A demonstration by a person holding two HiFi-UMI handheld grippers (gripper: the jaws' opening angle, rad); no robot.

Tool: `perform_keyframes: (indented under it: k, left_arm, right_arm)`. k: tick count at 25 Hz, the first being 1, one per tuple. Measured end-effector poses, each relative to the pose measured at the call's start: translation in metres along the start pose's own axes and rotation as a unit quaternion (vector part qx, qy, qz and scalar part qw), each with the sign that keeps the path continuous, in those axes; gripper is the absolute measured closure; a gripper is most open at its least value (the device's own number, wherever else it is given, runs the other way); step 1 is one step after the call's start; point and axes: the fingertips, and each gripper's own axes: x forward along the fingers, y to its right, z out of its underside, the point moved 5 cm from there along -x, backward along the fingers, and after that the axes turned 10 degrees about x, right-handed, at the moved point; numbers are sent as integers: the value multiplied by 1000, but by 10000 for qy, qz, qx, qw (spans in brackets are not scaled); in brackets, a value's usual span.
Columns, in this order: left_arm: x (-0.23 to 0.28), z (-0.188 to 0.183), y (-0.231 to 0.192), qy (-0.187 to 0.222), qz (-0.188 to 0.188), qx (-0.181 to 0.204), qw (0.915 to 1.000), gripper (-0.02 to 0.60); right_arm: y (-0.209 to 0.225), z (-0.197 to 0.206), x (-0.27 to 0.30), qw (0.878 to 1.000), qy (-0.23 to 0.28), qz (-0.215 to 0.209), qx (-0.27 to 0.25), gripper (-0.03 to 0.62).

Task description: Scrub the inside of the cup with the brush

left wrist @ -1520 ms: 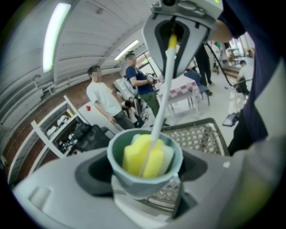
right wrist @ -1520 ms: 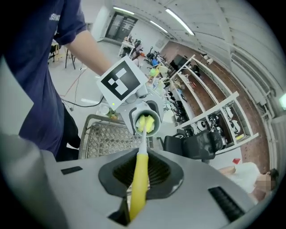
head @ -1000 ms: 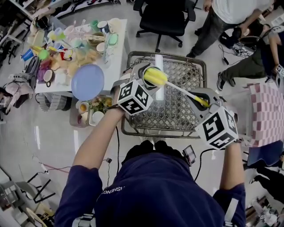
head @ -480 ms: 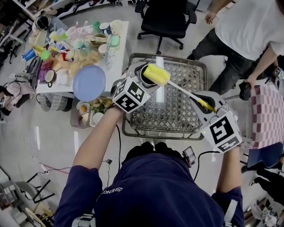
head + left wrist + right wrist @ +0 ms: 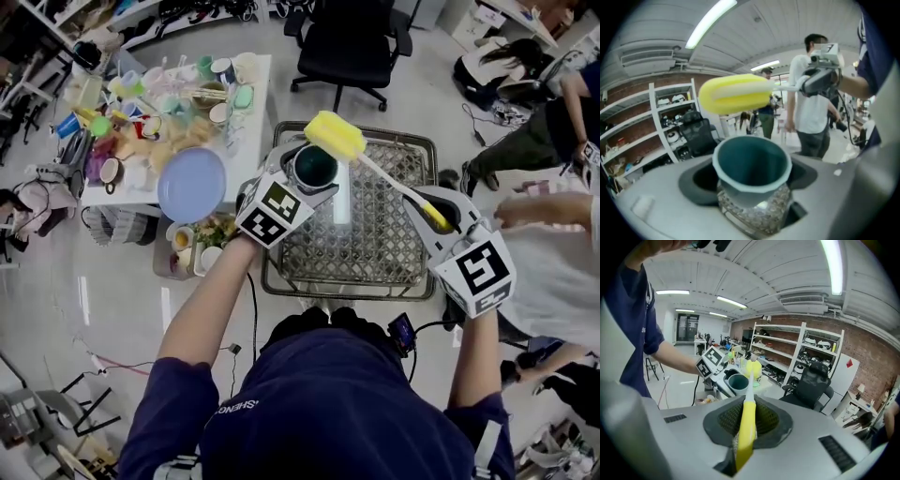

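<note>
Change from half a second earlier: the brush head [image 5: 335,136] had sat over the mouth of the cup [image 5: 314,167]; now it was lifted clear, just beyond the rim, with the teal interior fully exposed. Judged as a withdrawal between scrub strokes, or the end of scrubbing.

Left claw [image 5: 752,197] was clamped on the cup's base, mouth tilted up. Right claw [image 5: 745,437] was closed on the brush's yellow handle.

Both were held in the air over the wire basket [image 5: 375,246], well apart from the crowded desk [image 5: 253,112]. The head lay crosswise above the rim, so re-entry would need end-on alignment.
</note>
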Motion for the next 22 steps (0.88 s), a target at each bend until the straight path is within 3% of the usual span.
perform_keyframes:
  k: [10,22]
  left_arm:
    - [-6,-19,6,156,-28,-35,9999,183]
    - [-7,-24,14,188,-51,-151,9997,183]
  right_arm:
    - [9,-12,0,9940,846,-44,689,565]
    - [12,-9,7,9890,1093,-143,983,565]
